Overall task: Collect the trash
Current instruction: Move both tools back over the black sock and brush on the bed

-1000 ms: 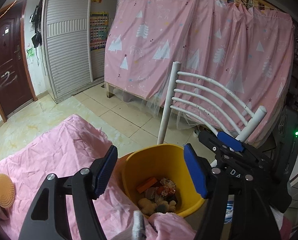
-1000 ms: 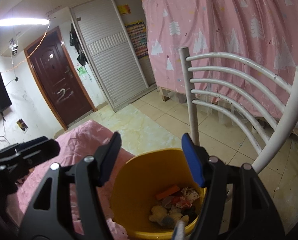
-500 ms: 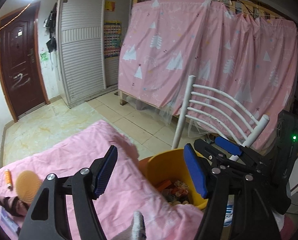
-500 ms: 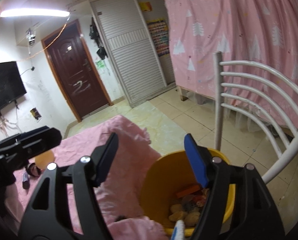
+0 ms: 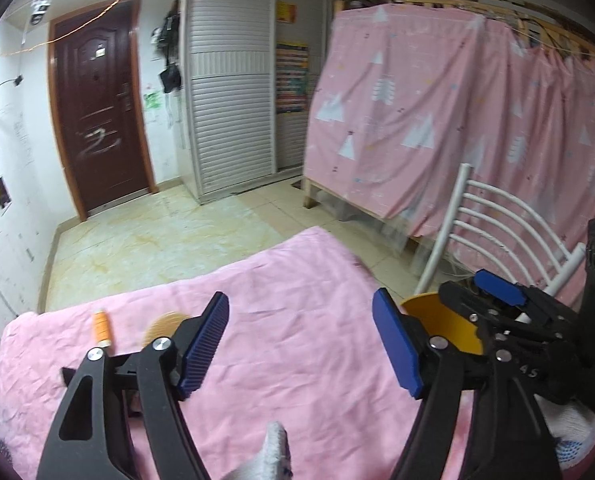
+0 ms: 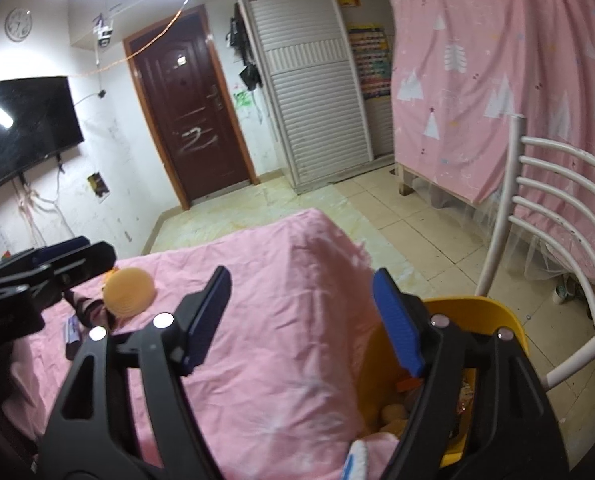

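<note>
The left gripper [image 5: 299, 344] has its blue fingers [image 5: 203, 344] apart and spreading wider, with nothing between them. The right gripper [image 6: 301, 322] is the same: fingers [image 6: 397, 324] apart, spreading wider, holding nothing.

Under both lies a desk with a wrinkled pink cloth [image 5: 297, 300] on it. On the left part of the cloth sit a small orange tube [image 5: 100, 326], a round orange pad [image 6: 129, 290] and some small dark bits that are too blurry to name. The rest of the cloth is bare.

The yellow bin [image 6: 493, 312] stands just beside the right edge of the desk, lower than the top. Trash [image 6: 393, 414] lies inside it. A white chair back [image 6: 549, 208] stands close behind the bin.

Past the far edge of the desk there is open tiled floor [image 5: 169, 232]. Farther away are a dark brown door [image 6: 189, 120], white slatted cupboard doors [image 5: 229, 120] and a big pink curtain [image 5: 437, 120] with white trees on it. A black TV [image 6: 29, 124] hangs on the left wall.
</note>
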Demonstrator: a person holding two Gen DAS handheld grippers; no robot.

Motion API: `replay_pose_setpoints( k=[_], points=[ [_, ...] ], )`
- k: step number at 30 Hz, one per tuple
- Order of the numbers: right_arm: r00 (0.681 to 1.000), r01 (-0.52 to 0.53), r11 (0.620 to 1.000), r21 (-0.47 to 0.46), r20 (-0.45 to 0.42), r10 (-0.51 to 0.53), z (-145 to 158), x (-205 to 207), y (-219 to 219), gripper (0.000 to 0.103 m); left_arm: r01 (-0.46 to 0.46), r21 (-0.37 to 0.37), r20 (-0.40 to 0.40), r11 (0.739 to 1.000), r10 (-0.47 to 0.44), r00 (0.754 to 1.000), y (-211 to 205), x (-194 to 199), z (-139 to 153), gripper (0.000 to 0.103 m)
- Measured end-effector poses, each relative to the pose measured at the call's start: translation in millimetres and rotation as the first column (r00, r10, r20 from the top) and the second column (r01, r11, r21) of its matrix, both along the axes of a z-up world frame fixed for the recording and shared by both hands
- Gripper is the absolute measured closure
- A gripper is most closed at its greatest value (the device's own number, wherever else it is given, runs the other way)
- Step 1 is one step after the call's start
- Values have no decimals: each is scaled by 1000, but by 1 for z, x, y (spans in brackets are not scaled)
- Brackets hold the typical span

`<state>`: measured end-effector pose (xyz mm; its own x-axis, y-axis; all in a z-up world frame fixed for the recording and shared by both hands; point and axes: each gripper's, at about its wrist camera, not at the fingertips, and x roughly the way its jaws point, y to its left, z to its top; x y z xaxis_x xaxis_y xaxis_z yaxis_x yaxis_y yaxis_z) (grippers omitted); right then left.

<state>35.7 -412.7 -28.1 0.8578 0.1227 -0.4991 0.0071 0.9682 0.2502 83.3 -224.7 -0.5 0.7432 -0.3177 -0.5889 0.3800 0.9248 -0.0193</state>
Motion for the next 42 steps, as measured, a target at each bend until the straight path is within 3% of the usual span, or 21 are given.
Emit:
replay_pose_setpoints(
  k=[13,20,31,42],
  points=[
    [995,-95,994,-55,-26,94,10,20,62,25,-106,2,-5,994,106,994,80,9,-9,30],
    [989,-145,986,-78,-47,142,11,32,91,22,-145,21,-73,989,147,986,118,20,-29,29],
    [978,-200,974,-110,-83,191,10,54,129,17,-133,48,-152,990,139,979,141,35,-62,19],
    [965,-248,963,-103,-117,236,8,79,159,15,-157,71,-165,985,166,972,152,47,-74,17]
  ],
)
